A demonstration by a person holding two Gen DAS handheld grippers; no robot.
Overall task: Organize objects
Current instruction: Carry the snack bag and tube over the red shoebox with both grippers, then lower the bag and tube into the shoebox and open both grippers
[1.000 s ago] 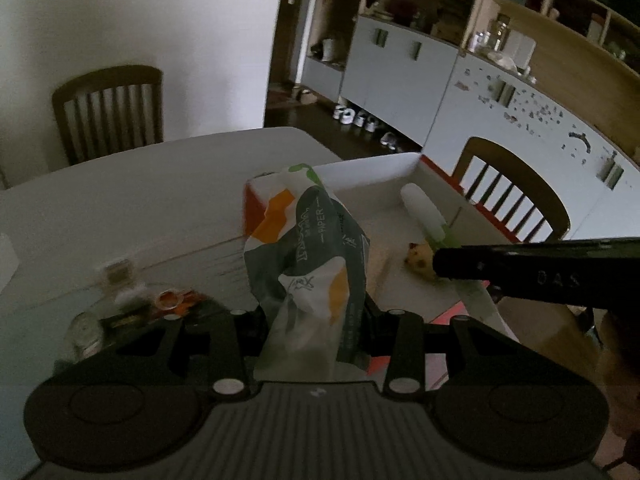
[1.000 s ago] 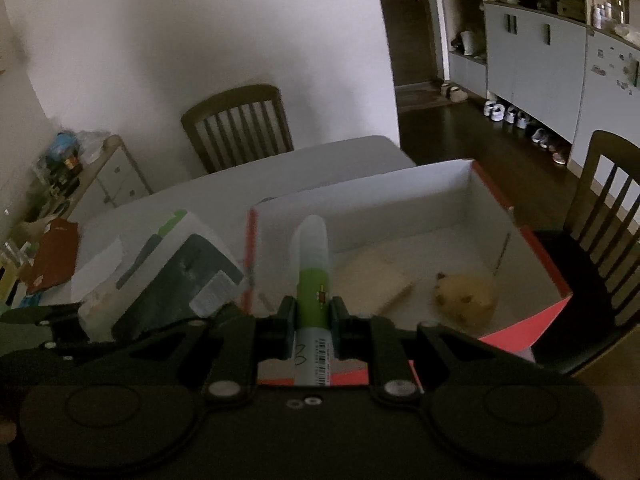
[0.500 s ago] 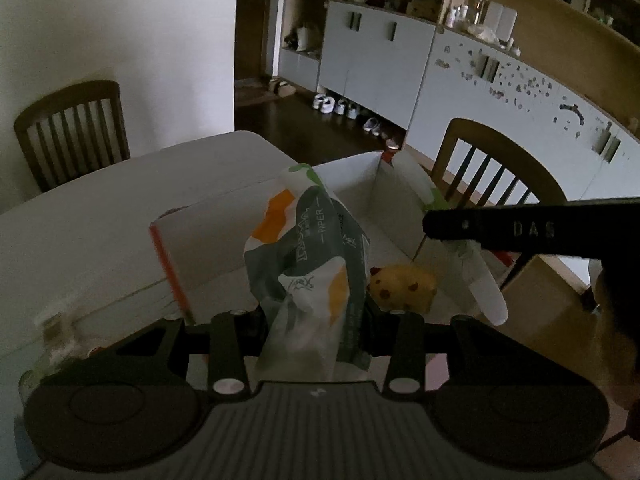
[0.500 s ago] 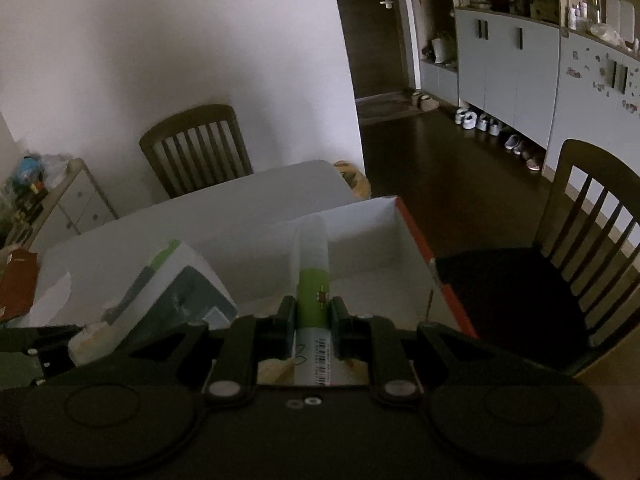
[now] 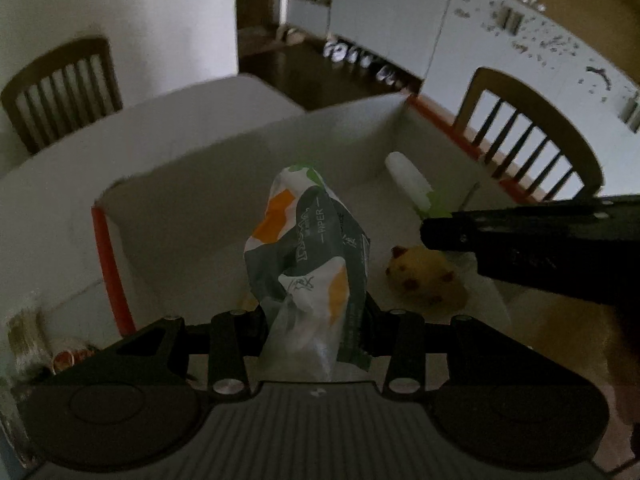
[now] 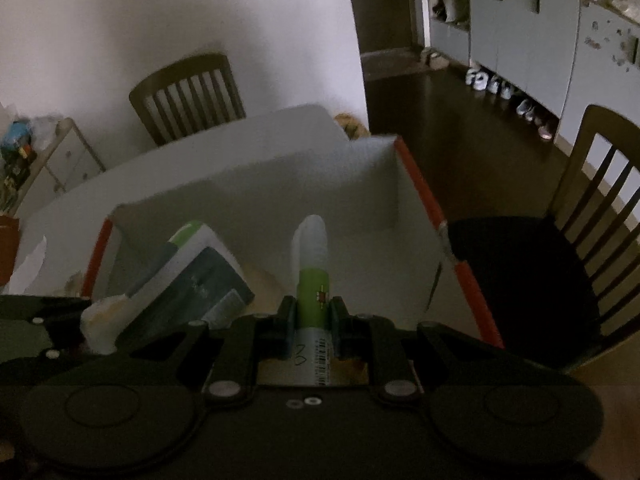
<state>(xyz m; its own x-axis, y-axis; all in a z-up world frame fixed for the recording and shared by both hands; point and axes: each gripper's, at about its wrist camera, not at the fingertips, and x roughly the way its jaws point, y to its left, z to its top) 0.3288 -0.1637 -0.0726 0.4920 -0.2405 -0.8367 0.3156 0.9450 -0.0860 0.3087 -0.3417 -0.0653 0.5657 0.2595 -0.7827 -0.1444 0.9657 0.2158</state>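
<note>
Left wrist view: left hand-held gripper (image 5: 314,312) clamped on a crumpled tissue pack (image 5: 308,256), held over the open white box (image 5: 224,176) just ahead. Yellow spotted toy (image 5: 426,280) on the box floor, ahead and right. Right hand-held gripper (image 5: 440,232) enters from the right.

Right wrist view: right hand-held gripper (image 6: 313,320) fully closed on a green-and-white tube (image 6: 312,268), its tip pointing forward above the box interior. Tissue pack just left. Box sits on the counter (image 6: 200,148).
</note>
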